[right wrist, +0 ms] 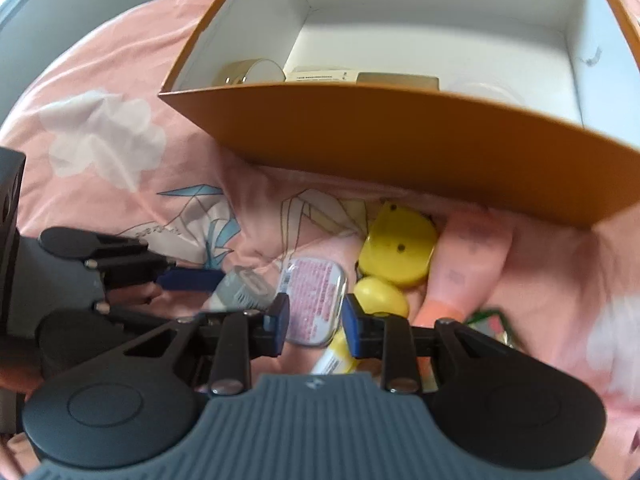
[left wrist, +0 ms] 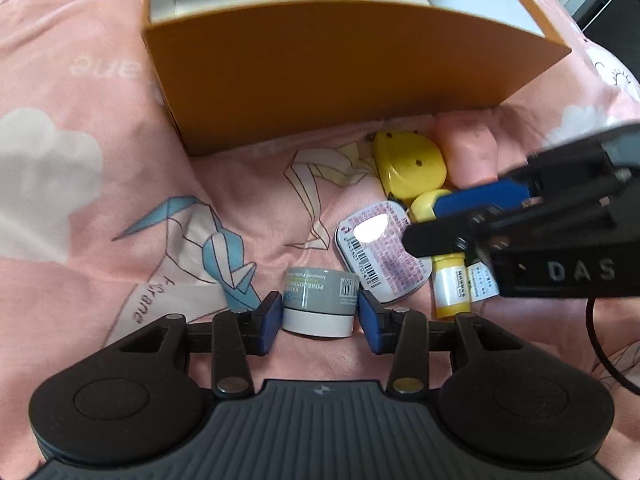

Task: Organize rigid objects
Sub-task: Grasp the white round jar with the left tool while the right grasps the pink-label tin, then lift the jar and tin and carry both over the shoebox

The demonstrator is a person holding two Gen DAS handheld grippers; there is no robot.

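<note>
My left gripper (left wrist: 318, 316) has its blue pads on both sides of a small grey jar with a white lid (left wrist: 319, 306), lying on the pink bedsheet. The jar also shows in the right wrist view (right wrist: 244, 292). My right gripper (right wrist: 313, 322) is open above a flat tin with pink print (right wrist: 314, 304), touching nothing. That tin (left wrist: 382, 250) lies just right of the jar. Beside it lie a yellow duck-shaped case (left wrist: 408, 162), a small yellow egg shape (left wrist: 426, 204) and a yellow-capped bottle (left wrist: 450, 286). An orange cardboard box (left wrist: 340, 80) stands open behind them.
The box holds several items along its near wall (right wrist: 320, 74): a roll of tape, labelled boxes and a clear lid. A pink soft object (left wrist: 466, 152) lies right of the duck case. The pink sheet (left wrist: 80, 220) is rumpled around the pile.
</note>
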